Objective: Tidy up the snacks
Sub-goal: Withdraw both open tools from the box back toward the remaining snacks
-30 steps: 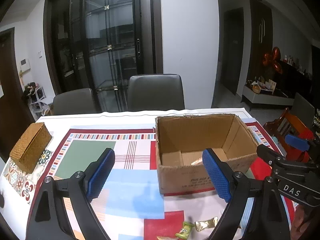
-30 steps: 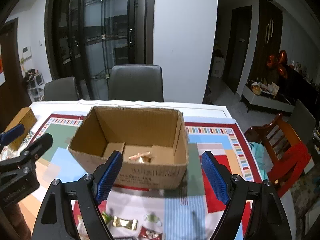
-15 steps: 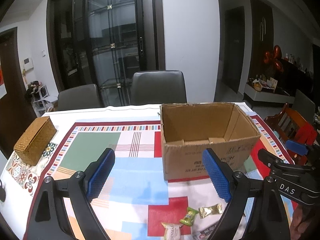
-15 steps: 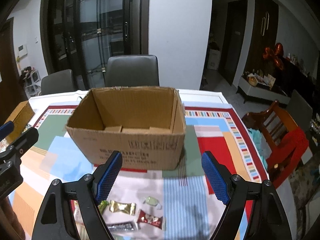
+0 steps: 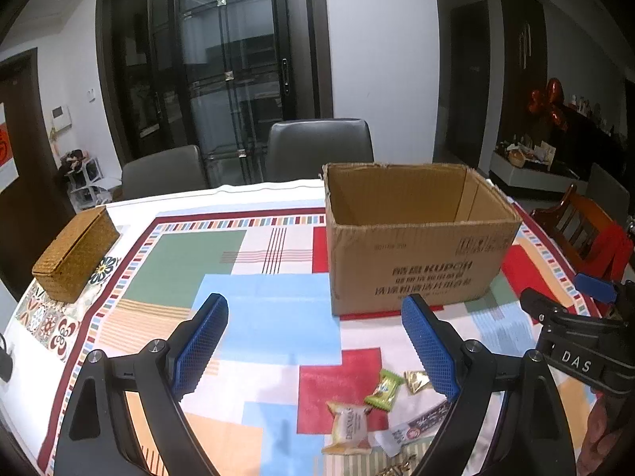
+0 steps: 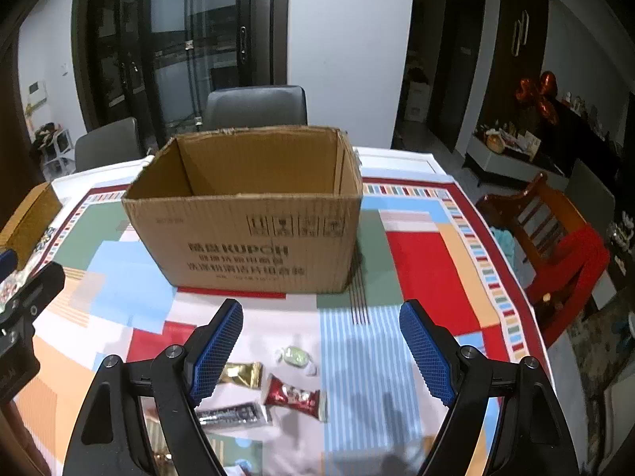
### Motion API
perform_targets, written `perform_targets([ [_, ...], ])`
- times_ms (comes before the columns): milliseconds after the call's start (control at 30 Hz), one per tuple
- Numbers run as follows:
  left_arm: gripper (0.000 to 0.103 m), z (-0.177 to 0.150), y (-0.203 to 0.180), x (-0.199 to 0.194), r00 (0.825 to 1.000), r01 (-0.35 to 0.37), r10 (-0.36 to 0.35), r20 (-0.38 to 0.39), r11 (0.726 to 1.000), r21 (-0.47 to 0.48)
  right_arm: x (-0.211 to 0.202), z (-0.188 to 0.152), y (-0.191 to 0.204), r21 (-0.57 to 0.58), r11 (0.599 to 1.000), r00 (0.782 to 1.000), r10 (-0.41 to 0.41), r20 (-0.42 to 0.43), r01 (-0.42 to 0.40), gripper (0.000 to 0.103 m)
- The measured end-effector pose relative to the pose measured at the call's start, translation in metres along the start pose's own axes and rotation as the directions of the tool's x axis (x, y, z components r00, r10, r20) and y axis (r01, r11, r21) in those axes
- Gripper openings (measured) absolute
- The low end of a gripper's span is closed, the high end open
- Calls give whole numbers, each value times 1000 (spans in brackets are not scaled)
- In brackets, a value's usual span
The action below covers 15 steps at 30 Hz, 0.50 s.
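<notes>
An open cardboard box stands on the patterned tablecloth; its floor is hidden behind the near wall. Wrapped snacks lie in front of it: a green one, a gold one, a yellow pack, a red one, a pale green candy and a silver bar. My left gripper is open above the cloth, left of the snacks. My right gripper is open over them, nothing between its fingers. It also shows at the left wrist view's right edge.
A woven lidded box sits near the table's left edge. Two grey chairs stand behind the table, a wooden chair with a red cushion at its right side. Glass doors and a white wall lie beyond.
Both grippers have drawn back from the box and sunk toward the table. The box floor has dropped out of sight and more snacks show at the bottom. Both stay open.
</notes>
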<state>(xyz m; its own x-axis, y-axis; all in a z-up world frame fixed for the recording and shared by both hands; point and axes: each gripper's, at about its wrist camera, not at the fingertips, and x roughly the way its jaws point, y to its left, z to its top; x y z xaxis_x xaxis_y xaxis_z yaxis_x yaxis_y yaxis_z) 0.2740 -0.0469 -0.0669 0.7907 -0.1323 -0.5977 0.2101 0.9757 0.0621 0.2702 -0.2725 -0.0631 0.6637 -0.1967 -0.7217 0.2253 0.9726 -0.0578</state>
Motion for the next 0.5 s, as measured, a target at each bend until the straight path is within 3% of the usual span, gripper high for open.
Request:
perform_targets([
  [500,90,-39,-3,7,999,-21,21,-40,1000,-6,17,-37,0,13,1000,997,-6,-75,7,82],
])
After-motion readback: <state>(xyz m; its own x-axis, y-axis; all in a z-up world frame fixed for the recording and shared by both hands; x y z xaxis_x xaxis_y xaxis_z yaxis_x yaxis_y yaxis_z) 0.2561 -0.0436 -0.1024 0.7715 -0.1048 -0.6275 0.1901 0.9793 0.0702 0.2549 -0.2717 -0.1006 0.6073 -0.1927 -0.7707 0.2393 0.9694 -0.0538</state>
